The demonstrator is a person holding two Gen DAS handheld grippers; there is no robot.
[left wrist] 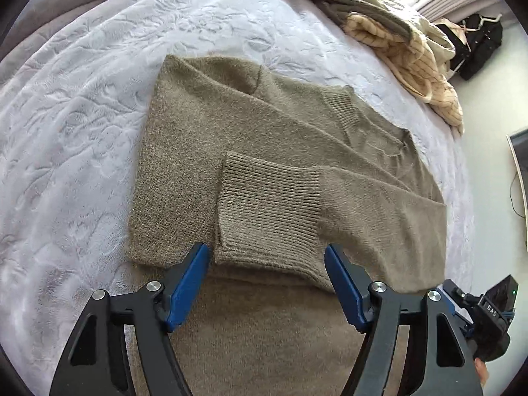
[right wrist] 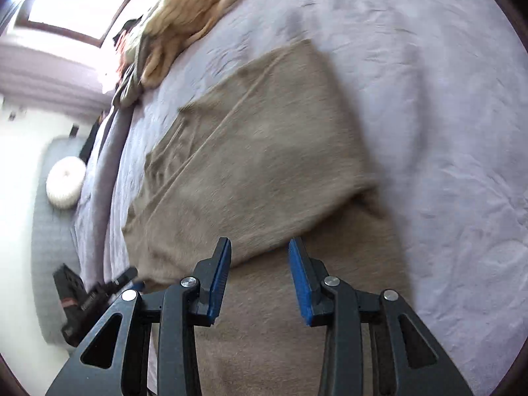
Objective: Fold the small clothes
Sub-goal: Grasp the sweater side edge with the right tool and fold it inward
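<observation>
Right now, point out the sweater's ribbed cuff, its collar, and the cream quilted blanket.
ribbed cuff (left wrist: pixel 269 203), left wrist view, middle of the ribbing.
collar (left wrist: pixel 341 105), left wrist view, ribbed neckband.
cream quilted blanket (left wrist: pixel 409 62), left wrist view, its bunched middle.

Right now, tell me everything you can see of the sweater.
The sweater is olive-brown fuzzy knit with ribbed cuffs and a ribbed neckline. It lies flat on the pale bedspread, both sleeves folded across the body. The left gripper straddles one cuff with open jaws; the right gripper is open above it.
</observation>
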